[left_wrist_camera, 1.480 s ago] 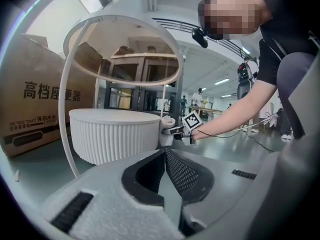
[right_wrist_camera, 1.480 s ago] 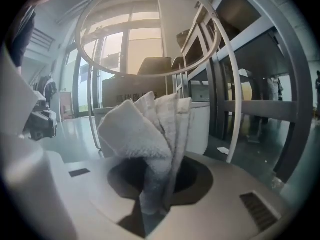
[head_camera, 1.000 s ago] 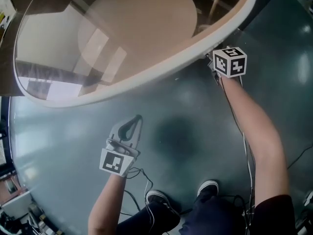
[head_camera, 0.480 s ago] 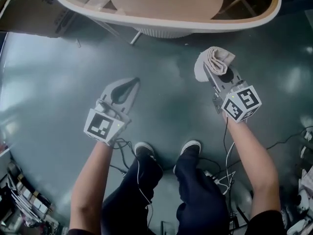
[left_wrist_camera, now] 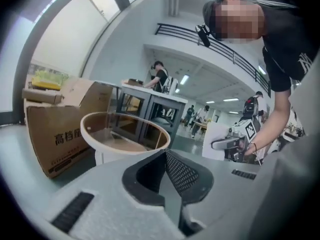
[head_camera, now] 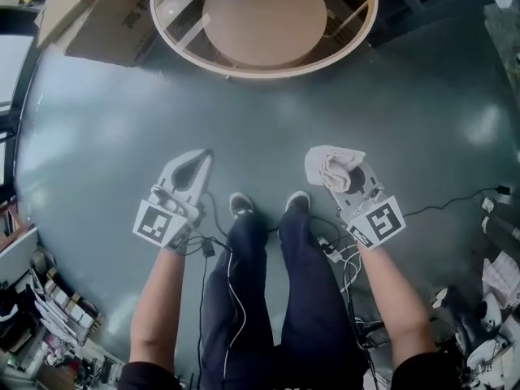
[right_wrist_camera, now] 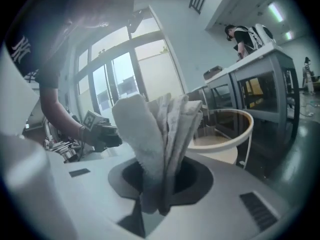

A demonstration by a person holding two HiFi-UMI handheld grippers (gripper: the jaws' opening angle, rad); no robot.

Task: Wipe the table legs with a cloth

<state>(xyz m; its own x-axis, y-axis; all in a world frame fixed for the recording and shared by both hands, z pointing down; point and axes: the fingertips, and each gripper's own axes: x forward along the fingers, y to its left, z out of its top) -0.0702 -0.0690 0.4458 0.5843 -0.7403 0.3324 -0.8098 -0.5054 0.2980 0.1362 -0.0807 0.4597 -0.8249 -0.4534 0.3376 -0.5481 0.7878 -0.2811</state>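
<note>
The round glass-topped table (head_camera: 264,23) with a cream rim stands ahead of me at the top of the head view; it shows again as the table (left_wrist_camera: 125,134) and as the table (right_wrist_camera: 225,129), with a thin white leg (right_wrist_camera: 245,151) at its right. A folded white cloth (head_camera: 335,169) sticks up from my right gripper (head_camera: 337,175), which is shut on it; the cloth (right_wrist_camera: 157,144) fills that gripper's view. My left gripper (head_camera: 193,162) is shut with nothing in it, well short of the table.
A cardboard box (head_camera: 97,15) sits left of the table, seen again as the box (left_wrist_camera: 60,129). Cables (head_camera: 341,258) trail on the grey floor by my feet. Clutter lies at the lower left and right. Other people stand at distant desks (left_wrist_camera: 150,101).
I have backed away and stood up: the table went from close overhead to small and far ahead. The right gripper came out from under the rim with the cloth. Both grippers now sit near my feet.
</note>
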